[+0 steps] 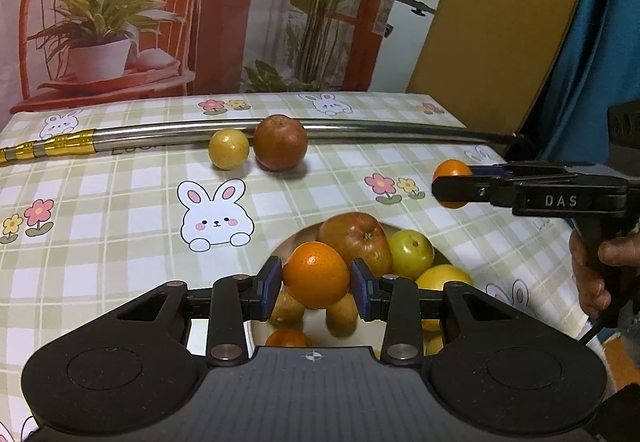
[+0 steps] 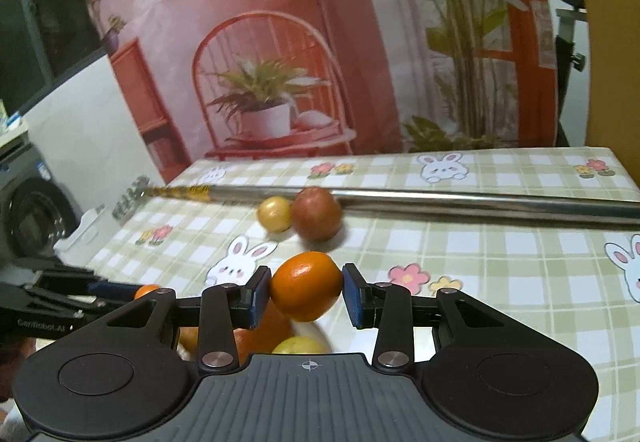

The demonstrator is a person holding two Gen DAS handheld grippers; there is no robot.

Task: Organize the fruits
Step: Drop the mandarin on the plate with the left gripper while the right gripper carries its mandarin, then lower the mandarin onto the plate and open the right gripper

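The left gripper (image 1: 316, 288) was pinching an orange (image 1: 316, 274) between its blue pads (image 1: 273, 288), both pads pressed against the fruit's sides. It held the orange above a white bowl (image 1: 288, 242) that sat on the table (image 1: 120, 202) near its front edge. The bowl contained a red apple (image 1: 356, 242), a green fruit (image 1: 412, 252), a yellow fruit (image 1: 442, 276) and further orange and yellow pieces lower down, partly hidden behind the gripper.

The right gripper (image 2: 306, 290) was likewise clamped on a second orange (image 2: 306, 286), pads tight against either side. In the left wrist view this gripper (image 1: 454, 184) was seen side-on to the right of the bowl, holding its orange (image 1: 452, 170) clear of the table, with the hand (image 1: 596, 274) on its grip. In the right wrist view the left gripper (image 2: 138, 292) appeared at the lower left with its orange (image 2: 147, 290) just visible; bowl fruit showed below the right gripper, blurred.

Two fruits remained on the table outside the bowl: a small yellow one (image 1: 229, 148) and a dark red apple (image 1: 280, 142), touching each other. Both lay against a steel pole (image 1: 360, 128) with a gold-banded end (image 1: 48, 146), which lay across the far side of the table. The table carried a checked cloth printed with rabbits and flowers. A printed backdrop (image 1: 160, 2) of a chair and plants stood behind the table.
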